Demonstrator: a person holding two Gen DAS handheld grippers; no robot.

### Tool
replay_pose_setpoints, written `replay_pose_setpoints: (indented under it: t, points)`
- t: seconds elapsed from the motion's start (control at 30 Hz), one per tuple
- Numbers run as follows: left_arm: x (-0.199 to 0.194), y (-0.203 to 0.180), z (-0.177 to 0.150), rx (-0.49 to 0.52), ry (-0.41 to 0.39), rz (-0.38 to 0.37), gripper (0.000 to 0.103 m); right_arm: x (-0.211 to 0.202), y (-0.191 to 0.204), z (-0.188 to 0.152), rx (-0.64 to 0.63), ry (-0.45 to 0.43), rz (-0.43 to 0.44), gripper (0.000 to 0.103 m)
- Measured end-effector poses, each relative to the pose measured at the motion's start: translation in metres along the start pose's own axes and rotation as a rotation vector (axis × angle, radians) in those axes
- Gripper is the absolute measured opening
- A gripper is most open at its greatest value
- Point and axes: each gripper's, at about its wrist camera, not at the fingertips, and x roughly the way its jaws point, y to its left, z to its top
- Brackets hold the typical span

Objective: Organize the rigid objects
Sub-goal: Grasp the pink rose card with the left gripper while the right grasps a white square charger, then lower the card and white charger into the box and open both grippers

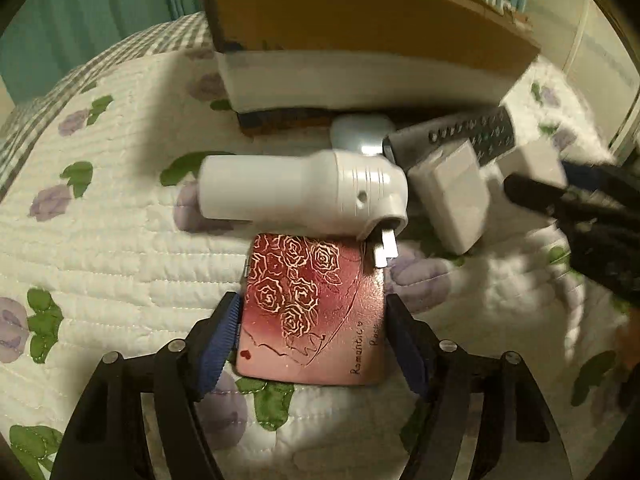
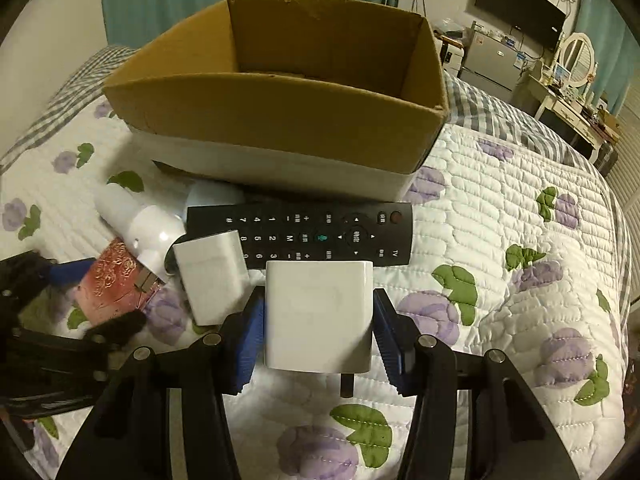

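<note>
My left gripper is shut on a red rose-patterned case, which lies on the quilt between the blue pads. My right gripper is shut on a white charger block. A white plug adapter lies just beyond the red case, which also shows at the left of the right wrist view. A second white charger block and a black remote lie in front of the open cardboard box. The right gripper also shows at the right of the left wrist view.
A small pale round case lies against the box front. All of it rests on a bed with a white floral quilt. A desk, a mirror and a wall TV stand far right in the room. Teal curtains hang behind.
</note>
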Motion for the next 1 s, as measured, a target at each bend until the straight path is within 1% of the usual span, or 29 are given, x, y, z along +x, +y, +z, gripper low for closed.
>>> replay_pose_setpoints:
  t: [0.03,0.13,0.23,0.37,0.5,0.6,0.7,0.83,0.9,1.0]
  points:
    - [0.002,-0.004,0.000,0.018,-0.005,0.017,0.076,0.001,0.001,0.000,-0.004,0.003,-0.001,0.051]
    - [0.005,-0.005,-0.001,0.020,-0.017,0.021,0.076,0.001,0.005,0.000,-0.007,0.003,0.000,0.051]
    - [0.000,-0.004,-0.003,0.015,-0.038,0.011,0.071,-0.010,0.004,-0.001,-0.017,-0.021,-0.007,0.051]
    - [-0.013,-0.003,-0.012,-0.019,-0.055,-0.018,0.071,-0.032,0.001,-0.004,-0.009,-0.065,-0.026,0.051]
    - [-0.031,-0.002,-0.019,-0.074,-0.064,-0.081,0.070,-0.055,0.003,-0.013,0.015,-0.092,-0.028,0.051]
    - [-0.050,0.000,-0.029,-0.097,-0.095,-0.085,0.070,-0.069,0.005,-0.021,0.031,-0.116,-0.022,0.051]
    - [-0.075,0.005,-0.033,-0.128,-0.142,-0.095,0.070,-0.085,0.009,-0.023,0.033,-0.144,-0.015,0.051]
    - [-0.107,0.018,-0.021,-0.168,-0.217,-0.105,0.070,-0.111,0.010,-0.005,0.030,-0.200,0.014,0.051]
    - [-0.124,0.026,-0.009,-0.181,-0.268,-0.110,0.070,-0.124,0.010,0.011,0.012,-0.242,0.015,0.051]
    - [-0.148,0.031,0.021,-0.167,-0.341,-0.118,0.070,-0.141,0.004,0.048,-0.007,-0.309,0.035,0.051]
